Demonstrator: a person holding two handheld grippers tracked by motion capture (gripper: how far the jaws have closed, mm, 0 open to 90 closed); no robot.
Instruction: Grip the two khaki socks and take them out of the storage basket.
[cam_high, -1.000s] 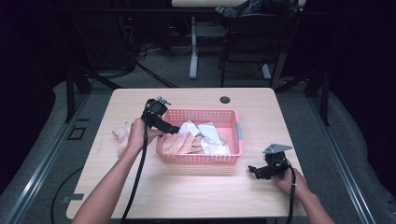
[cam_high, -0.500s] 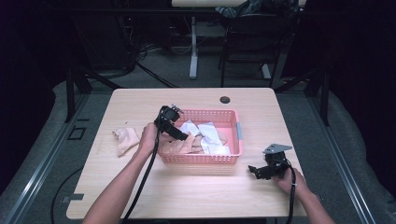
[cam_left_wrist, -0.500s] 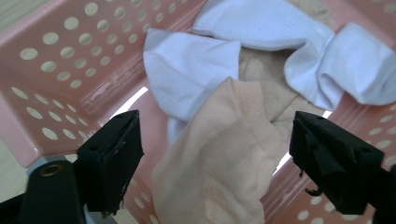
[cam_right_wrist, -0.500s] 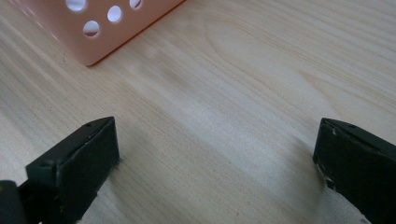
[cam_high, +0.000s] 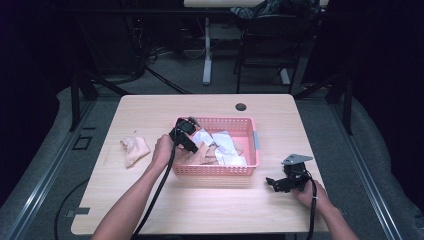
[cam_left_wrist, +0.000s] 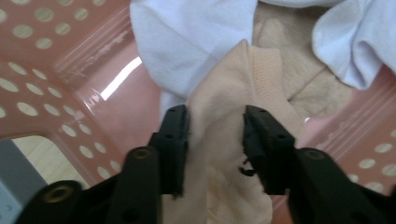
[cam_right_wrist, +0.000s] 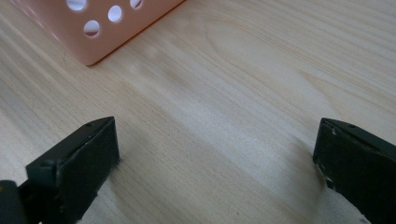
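A peach-coloured knitted cloth (cam_left_wrist: 224, 154) lies in the left part of the pink perforated plastic basket (cam_high: 252, 142), partly over a white soft cloth (cam_left_wrist: 191, 42) and beside a second white cloth (cam_left_wrist: 348, 42). The left tool (cam_left_wrist: 215, 135) is lowered into the basket with its two black jaws set narrowly on either side of the peach cloth; the cloth runs between them, and whether they already pinch it cannot be told. In the high view the left tool (cam_high: 186, 134) sits at the basket's left end. The basket stands mid-way on the light wooden surface (cam_high: 150, 107). Another peach cloth (cam_high: 134, 150) lies on the surface left of the basket. The right tool (cam_right_wrist: 215, 158) rests low over bare wood near the basket's corner, jaws wide apart and empty.
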